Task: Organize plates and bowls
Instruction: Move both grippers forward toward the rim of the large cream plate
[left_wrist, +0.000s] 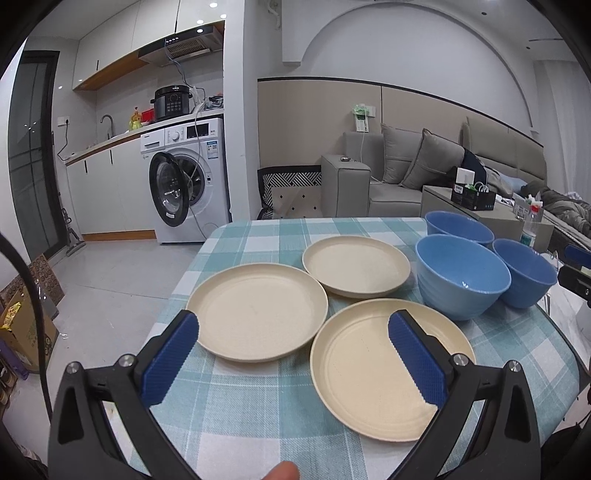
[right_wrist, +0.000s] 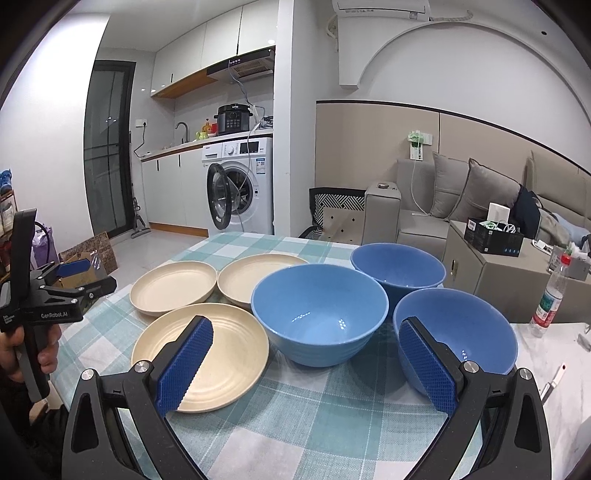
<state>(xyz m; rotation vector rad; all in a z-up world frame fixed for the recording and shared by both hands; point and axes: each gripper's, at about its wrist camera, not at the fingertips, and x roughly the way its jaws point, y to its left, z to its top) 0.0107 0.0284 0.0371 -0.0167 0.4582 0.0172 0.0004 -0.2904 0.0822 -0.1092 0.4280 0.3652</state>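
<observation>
**Three plates and three bowls laid out on the checked table**

The left tongs (left_wrist: 291, 354) hang spread wide above the table (left_wrist: 258, 417), holding nothing; one blue pad (left_wrist: 415, 363) lies over the nearest plate (left_wrist: 354, 376), the other pad sits beyond the rim of the left plate (left_wrist: 255, 310). The right tongs (right_wrist: 306, 363) are spread as well and empty, one pad over the nearest plate and the other in front of the nearest bowl (right_wrist: 476, 332).

From the right wrist view, the nearest plate lies at about 10 o'clock and the nearest bowl at 2 o'clock. Between them, at 12 o'clock, stands the middle bowl (right_wrist: 319, 314). Past it, the far bowl (right_wrist: 399, 266) sits at 1 o'clock, close beside the other two. The left plate and the far plate (left_wrist: 356, 266) lie side by side at 11 o'clock, close behind the nearest plate. All six pieces sit upright, unstacked.

A hand (right_wrist: 33, 354) grips the left tool at 9 o'clock. Well beyond the table, a washing machine (left_wrist: 184, 177) stands with its door open, and a sofa (left_wrist: 424, 170) lines the far wall.
</observation>
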